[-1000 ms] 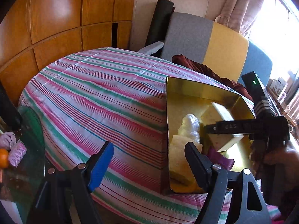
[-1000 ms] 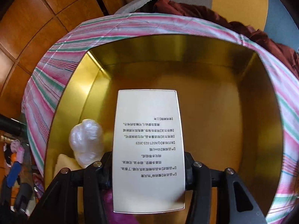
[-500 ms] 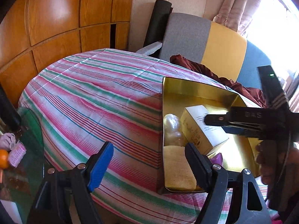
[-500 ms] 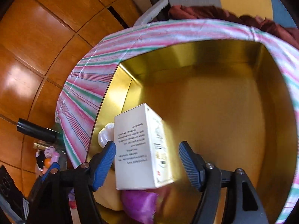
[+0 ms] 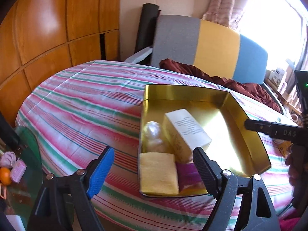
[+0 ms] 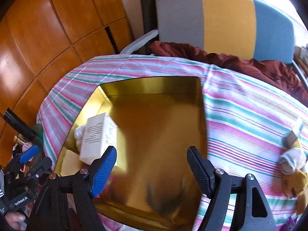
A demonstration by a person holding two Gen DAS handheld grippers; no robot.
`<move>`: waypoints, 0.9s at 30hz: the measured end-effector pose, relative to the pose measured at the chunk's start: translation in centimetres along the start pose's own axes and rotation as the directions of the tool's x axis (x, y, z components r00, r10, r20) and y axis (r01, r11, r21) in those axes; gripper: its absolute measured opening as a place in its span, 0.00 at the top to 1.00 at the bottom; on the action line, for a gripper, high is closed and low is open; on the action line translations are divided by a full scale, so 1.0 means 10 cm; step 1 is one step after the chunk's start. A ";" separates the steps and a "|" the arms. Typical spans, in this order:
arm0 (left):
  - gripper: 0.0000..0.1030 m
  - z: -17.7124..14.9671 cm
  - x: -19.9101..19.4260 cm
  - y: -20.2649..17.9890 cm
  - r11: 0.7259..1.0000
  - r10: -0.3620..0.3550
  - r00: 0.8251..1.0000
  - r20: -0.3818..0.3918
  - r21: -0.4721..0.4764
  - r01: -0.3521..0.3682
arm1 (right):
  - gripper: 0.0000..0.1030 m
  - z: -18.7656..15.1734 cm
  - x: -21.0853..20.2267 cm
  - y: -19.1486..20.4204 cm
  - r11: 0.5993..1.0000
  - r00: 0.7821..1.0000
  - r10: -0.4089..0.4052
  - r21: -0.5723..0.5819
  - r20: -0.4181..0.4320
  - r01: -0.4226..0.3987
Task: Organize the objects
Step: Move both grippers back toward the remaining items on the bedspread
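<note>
We held the left gripper point(image 5: 152, 165) over the striped tablecloth point(image 5: 86, 104), its jaws apart and opening, with nothing between them. The right gripper point(image 6: 152, 163) hung above the gold tray point(image 6: 154, 88), its jaws likewise apart and opening, empty.

The gold tray sat on the cloth-covered surface. Inside it, the cream carton with printed text point(image 5: 185, 130) lay tilted against the tray's left side. Just beside it sat a small clear plastic-wrapped item point(image 5: 154, 134). A yellow folded cloth point(image 5: 157, 173) filled the tray's near left corner, and a purple packet point(image 5: 187, 173) lay next to it, touching the carton's near end. The rest of the tray floor was bare.

On the cloth well to the right of the tray, we saw a small stuffed toy point(image 6: 292, 165) and a small box point(image 6: 293, 134) near the edge.
</note>
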State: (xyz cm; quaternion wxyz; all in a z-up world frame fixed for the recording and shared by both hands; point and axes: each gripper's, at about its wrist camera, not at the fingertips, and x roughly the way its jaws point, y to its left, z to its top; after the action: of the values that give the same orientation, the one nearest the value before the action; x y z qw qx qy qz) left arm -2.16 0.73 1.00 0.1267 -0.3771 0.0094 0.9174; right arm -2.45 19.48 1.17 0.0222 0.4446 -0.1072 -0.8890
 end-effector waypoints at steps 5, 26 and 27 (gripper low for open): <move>0.18 -0.02 -0.02 -0.26 0.998 -0.036 0.999 -0.008 0.056 0.036 | 0.24 -0.10 -0.28 -0.48 0.995 0.997 -0.069 0.079 0.045 0.065; 0.18 0.05 -0.03 -1.47 0.927 -0.215 0.976 -0.045 0.304 0.219 | 0.19 -0.91 -1.43 -3.09 0.610 0.864 -0.499 0.734 0.064 0.298; 0.18 0.06 -0.03 -1.55 0.920 -0.225 0.973 -0.049 0.318 0.229 | 0.19 -0.96 -1.44 -3.18 0.580 0.878 -0.475 0.770 0.054 0.266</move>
State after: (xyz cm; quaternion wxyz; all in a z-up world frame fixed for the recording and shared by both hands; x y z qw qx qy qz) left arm 1.33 15.69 2.79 0.2920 -0.3554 0.1158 0.8804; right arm 15.68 50.77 0.20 -0.3624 0.3084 -0.3655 -0.8000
